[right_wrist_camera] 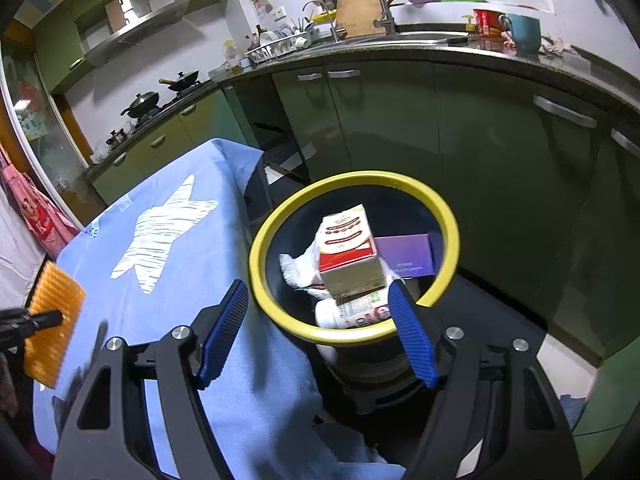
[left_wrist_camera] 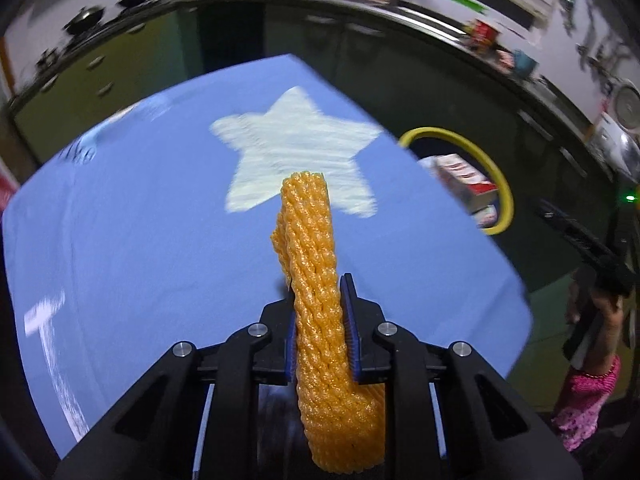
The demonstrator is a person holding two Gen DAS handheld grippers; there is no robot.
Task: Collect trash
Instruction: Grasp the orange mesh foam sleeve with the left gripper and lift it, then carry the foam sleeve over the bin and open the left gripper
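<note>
Orange foam netting [left_wrist_camera: 316, 280] stood clamped between the blue pads of the left gripper [left_wrist_camera: 320, 332], lifted above the blue star-printed cloth [left_wrist_camera: 120, 240] on the worktop. The right gripper [right_wrist_camera: 320, 336] hovered with jaws spread wide and nothing between them, over the yellow-rimmed bin [right_wrist_camera: 264, 240] holding a carton [right_wrist_camera: 348, 252], a purple box [right_wrist_camera: 404, 254] and a bottle [right_wrist_camera: 352, 314].

L gripper [left_wrist_camera: 320, 320] angled down, jaws clamped tight; R gripper [right_wrist_camera: 320, 332] angled down, jaws apart, empty.
</note>
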